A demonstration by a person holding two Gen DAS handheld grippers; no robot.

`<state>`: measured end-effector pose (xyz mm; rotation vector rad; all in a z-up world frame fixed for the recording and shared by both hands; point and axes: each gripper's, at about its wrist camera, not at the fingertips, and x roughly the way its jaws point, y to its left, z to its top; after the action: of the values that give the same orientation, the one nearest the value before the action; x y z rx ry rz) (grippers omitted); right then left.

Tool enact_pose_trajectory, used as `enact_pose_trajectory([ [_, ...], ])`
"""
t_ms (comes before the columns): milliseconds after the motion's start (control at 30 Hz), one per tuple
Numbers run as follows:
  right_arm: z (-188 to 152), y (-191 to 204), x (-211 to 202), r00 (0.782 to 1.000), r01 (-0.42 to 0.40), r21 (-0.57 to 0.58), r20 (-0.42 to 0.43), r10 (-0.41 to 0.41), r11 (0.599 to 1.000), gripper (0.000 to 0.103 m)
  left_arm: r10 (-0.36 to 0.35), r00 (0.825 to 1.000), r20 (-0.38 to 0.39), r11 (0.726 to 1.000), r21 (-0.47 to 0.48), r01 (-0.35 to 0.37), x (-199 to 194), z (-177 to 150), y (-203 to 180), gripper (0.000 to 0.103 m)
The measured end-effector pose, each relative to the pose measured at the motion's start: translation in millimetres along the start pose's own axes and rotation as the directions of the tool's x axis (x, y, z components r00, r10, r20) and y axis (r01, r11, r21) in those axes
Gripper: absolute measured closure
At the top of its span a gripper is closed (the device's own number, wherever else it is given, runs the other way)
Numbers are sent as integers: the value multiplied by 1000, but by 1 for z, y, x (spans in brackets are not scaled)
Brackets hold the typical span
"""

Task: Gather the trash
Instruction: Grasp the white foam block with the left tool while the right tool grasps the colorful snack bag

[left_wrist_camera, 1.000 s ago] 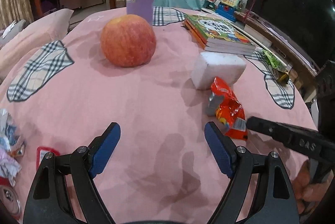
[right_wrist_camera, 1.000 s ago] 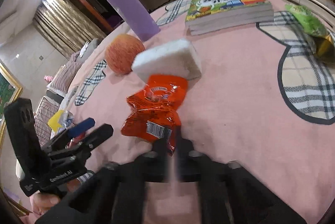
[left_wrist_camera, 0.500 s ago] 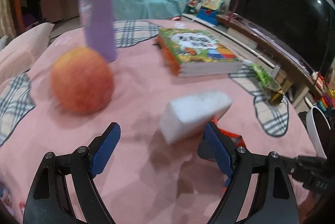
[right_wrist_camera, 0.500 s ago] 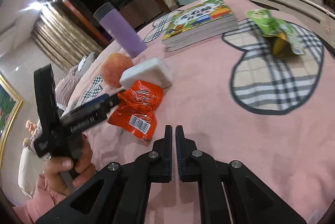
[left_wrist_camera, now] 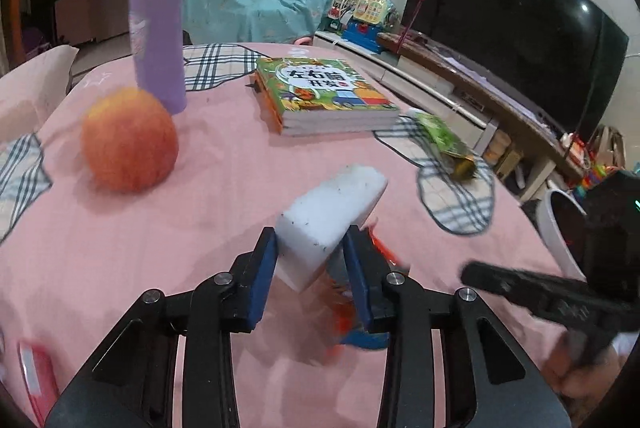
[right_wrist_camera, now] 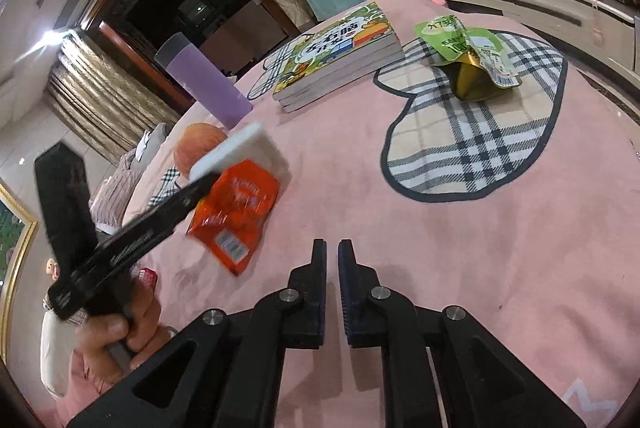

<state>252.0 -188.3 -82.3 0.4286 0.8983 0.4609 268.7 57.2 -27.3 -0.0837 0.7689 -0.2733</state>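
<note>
Clamping the near end of a white foam block (left_wrist_camera: 332, 220), the left gripper (left_wrist_camera: 310, 268) had its blue pads pressed against the block's two sides, with the rest of the block jutting forward over the table (left_wrist_camera: 120, 248) under its pink cloth. Just beneath and behind the block lay an orange snack wrapper (right_wrist_camera: 236, 211), crumpled, barcode end nearest; in the left wrist view it showed only as a blurred orange patch by the right pad. The right gripper (right_wrist_camera: 332, 268) hovered over bare pink cloth a little to the wrapper's right, its fingers nearly together with only a thin slit between them and nothing in it.

Farther back on the left sat an apple (left_wrist_camera: 130, 139), and behind it stood a purple bottle (left_wrist_camera: 158, 35), upright, with a grey cap. To the right of these lay a stack of picture books (left_wrist_camera: 324, 95). Near the stack's right end, on a plaid heart patch, rested a green and gold pouch (right_wrist_camera: 468, 55), torn open. At the table's far right edge a white bin (left_wrist_camera: 560, 228) was partly visible.
</note>
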Motion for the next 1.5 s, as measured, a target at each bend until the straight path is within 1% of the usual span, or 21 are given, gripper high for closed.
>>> enact_pose_trajectory([
  [67, -2, 5, -2, 1000, -8, -7, 6, 8, 1000, 80, -16, 1000, 5, 1000, -22, 16, -17, -14, -3, 70],
  [167, -7, 7, -6, 1000, -22, -9, 10, 22, 1000, 74, -32, 999, -6, 998, -57, 32, -35, -32, -8, 70],
  [233, -12, 7, -11, 1000, -18, -7, 15, 18, 1000, 74, -12, 1000, 11, 998, -65, 13, -48, -43, -12, 70],
  [300, -16, 5, -16, 1000, -23, -2, 18, 23, 1000, 74, 40, 998, 43, 996, -80, -36, -63, -49, -8, 70],
  [400, -22, 4, -24, 1000, -20, 2, 23, 20, 1000, 73, 61, 994, 88, 986, -161, -46, -85, -53, 10, 70],
  [467, -26, 6, -27, 999, -22, 5, 24, 22, 1000, 68, 82, 991, 105, 981, -181, -62, -98, -57, 18, 70],
  [567, -34, 14, -24, 999, -54, -11, 0, 54, 998, 56, 118, 988, 98, 975, -199, -97, -105, -67, 28, 70],
  [633, -42, 23, -22, 997, -72, -35, -20, 72, 997, 55, 142, 985, 93, 969, -216, -120, -110, -79, 32, 70],
  [700, -48, 32, -18, 994, -98, -59, -46, 95, 993, 50, 153, 985, 86, 964, -231, -129, -111, -88, 35, 70],
  [733, -52, 36, -15, 993, -107, -71, -62, 102, 992, 46, 152, 986, 70, 962, -238, -132, -109, -94, 37, 70],
  [767, -54, 41, -11, 992, -108, -80, -74, 102, 991, 41, 152, 987, 59, 962, -239, -133, -108, -99, 37, 70],
  [867, -59, 48, 0, 990, -100, -95, -109, 89, 990, 35, 159, 987, 27, 961, -235, -148, -99, -109, 37, 68],
  [933, -62, 54, 13, 987, -87, -117, -147, 70, 989, 33, 158, 987, 15, 960, -235, -150, -95, -113, 37, 67],
  [1000, -63, 61, 15, 990, -69, -151, -131, 49, 986, 33, 172, 985, 15, 960, -226, -165, -92, -116, 36, 66],
  [1033, -63, 64, 18, 990, -66, -165, -134, 44, 984, 33, 182, 983, 10, 959, -222, -175, -90, -116, 36, 64],
  [1100, -64, 69, 22, 990, -60, -189, -138, 34, 980, 50, 177, 984, 3, 959, -225, -171, -87, -117, 38, 64],
  [1133, -65, 70, 27, 987, -63, -195, -157, 33, 979, 82, 177, 984, -6, 958, -231, -173, -85, -118, 40, 64],
  [1167, -66, 70, 29, 984, -71, -193, -177, 37, 979, 101, 175, 985, -8, 957, -235, -172, -84, -118, 41, 64],
  [1200, -69, 70, 30, 981, -82, -190, -186, 46, 978, 100, 170, 985, -8, 957, -237, -167, -83, -118, 41, 64],
  [1333, -72, 73, 20, 985, -99, -215, -159, 66, 972, 102, 169, 986, -4, 959, -231, -166, -84, -118, 38, 64],
  [1500, -73, 73, -6, 994, -72, -241, -94, 50, 968, 103, 168, 986, 21, 966, -205, -160, -90, -112, 23, 70],
])
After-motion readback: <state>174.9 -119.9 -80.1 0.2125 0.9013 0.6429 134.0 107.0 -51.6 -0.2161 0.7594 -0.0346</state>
